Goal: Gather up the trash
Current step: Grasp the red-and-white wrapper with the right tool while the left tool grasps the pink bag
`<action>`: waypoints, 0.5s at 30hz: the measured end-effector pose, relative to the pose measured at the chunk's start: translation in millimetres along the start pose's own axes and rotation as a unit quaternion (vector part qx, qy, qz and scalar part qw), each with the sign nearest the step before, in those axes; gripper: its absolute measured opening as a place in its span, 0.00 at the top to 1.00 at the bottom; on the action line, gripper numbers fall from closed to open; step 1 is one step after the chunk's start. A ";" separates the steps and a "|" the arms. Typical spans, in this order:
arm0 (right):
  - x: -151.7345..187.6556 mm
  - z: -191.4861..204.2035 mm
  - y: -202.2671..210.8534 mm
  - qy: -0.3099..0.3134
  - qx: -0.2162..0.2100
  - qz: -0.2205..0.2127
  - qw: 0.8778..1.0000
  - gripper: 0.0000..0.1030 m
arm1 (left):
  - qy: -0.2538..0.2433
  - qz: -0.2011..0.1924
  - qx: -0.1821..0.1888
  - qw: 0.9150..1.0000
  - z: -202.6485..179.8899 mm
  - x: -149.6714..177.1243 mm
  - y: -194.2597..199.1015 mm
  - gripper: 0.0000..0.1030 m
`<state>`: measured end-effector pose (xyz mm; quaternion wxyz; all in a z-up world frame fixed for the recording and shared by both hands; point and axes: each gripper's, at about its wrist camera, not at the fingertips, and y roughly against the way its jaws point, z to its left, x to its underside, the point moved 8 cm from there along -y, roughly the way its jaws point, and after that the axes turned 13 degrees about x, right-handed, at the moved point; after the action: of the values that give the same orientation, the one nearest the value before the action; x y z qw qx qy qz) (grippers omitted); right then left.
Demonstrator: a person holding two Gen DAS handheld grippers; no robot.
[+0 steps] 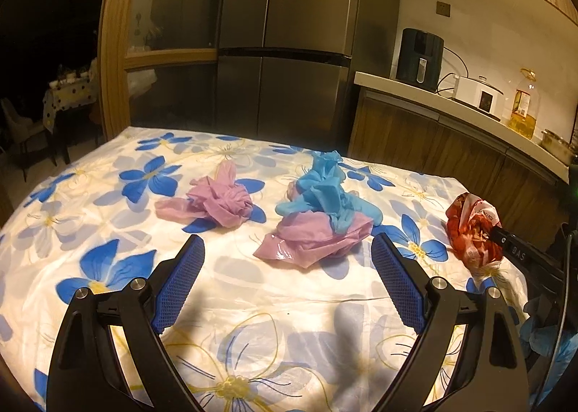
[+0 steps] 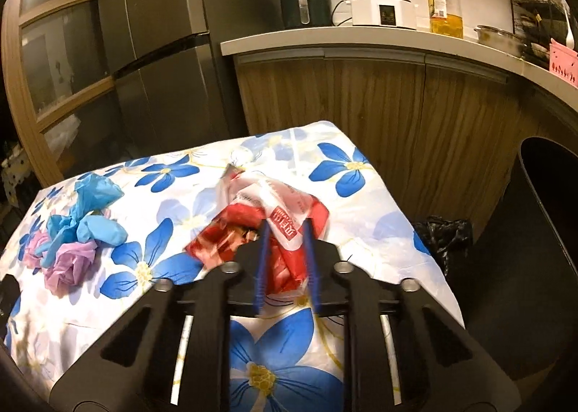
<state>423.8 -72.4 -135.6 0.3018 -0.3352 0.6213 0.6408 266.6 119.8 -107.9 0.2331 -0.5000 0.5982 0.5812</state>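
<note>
A red and white plastic bag lies on the flowered tablecloth, and my right gripper is shut on it; the bag also shows at the right of the left wrist view. My left gripper is open and empty, low over the table. Just beyond it lies a crumpled blue and pink bag, with a crumpled pink bag to its left. The blue and pink bag shows at the left of the right wrist view.
A dark bin stands right of the table, with a black bag beside it. Behind are a wooden counter with appliances and an oil bottle, and a steel fridge.
</note>
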 end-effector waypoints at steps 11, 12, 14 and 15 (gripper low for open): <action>-1.8 -3.9 33.0 -0.004 -0.013 -0.050 0.999 0.99 | 0.021 0.046 0.003 0.999 4.1 4.4 -35.7 0.21; -1.7 -4.7 35.4 -0.004 -0.014 -0.053 0.999 0.99 | 0.022 0.058 0.002 0.998 4.7 6.9 -41.0 0.28; -2.2 -5.2 39.0 -0.005 -0.016 -0.055 0.998 0.99 | 0.022 0.082 0.007 0.996 4.2 13.9 -50.5 0.39; -2.0 -5.8 41.2 -0.006 -0.017 -0.057 0.998 0.99 | 0.024 0.092 0.006 0.995 5.2 17.1 -54.5 0.49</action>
<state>392.3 -79.9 -109.5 0.3357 -0.3712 0.5886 0.6349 305.7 128.6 -148.9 0.1673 -0.4548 0.6508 0.5845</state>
